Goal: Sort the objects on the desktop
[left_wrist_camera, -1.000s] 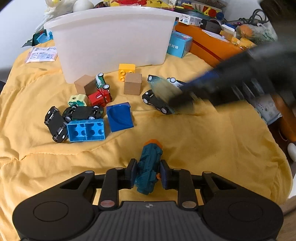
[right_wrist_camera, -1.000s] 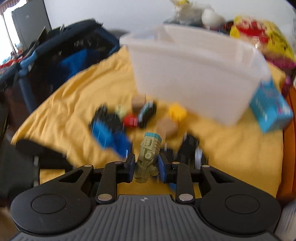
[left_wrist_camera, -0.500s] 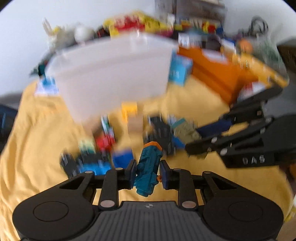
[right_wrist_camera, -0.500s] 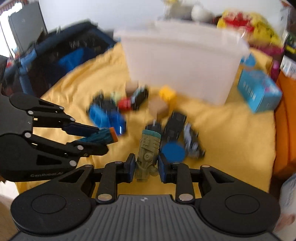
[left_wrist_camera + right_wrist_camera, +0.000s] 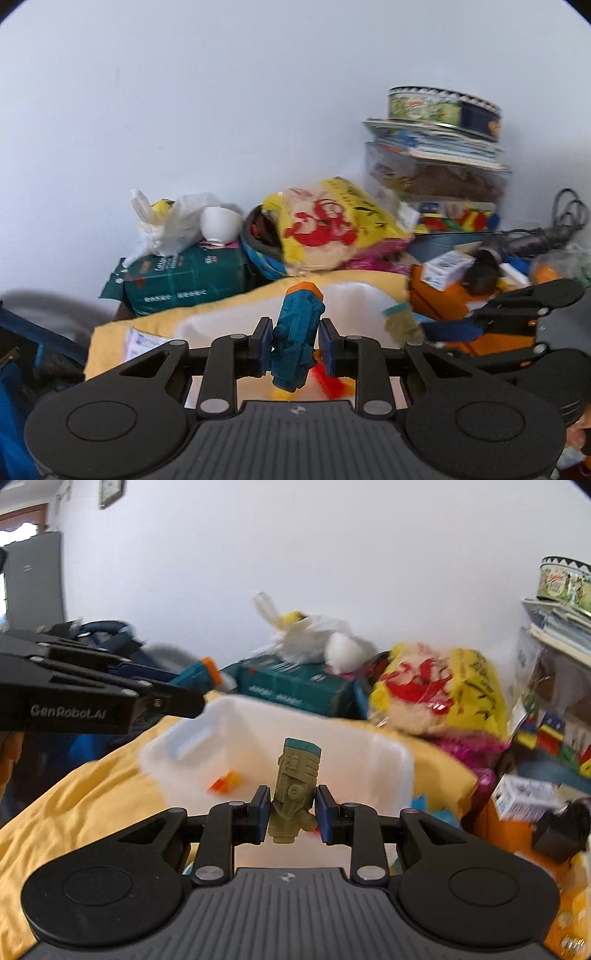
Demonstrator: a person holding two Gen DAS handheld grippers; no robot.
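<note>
Both grippers lifted off the yellow cloth since a second ago. Left gripper (image 5: pixel 295 349) pinches teal toy vehicle (image 5: pixel 297 339); right gripper (image 5: pixel 291 814) pinches olive toy vehicle (image 5: pixel 295 788), frame centre, before translucent white plastic bin (image 5: pixel 388 760). Drop likely next.

There are two toy trucks: one blue truck (image 5: pixel 296 338) and one green truck (image 5: pixel 294 789). There are two grippers, the left gripper (image 5: pixel 295 345) and the right gripper (image 5: pixel 291 814), and each one squeezes one truck. There is one white bin (image 5: pixel 388 771), one yellow cloth (image 5: pixel 92 797), one yellow bag (image 5: pixel 332 225) and one round tin (image 5: pixel 443 107).
</note>
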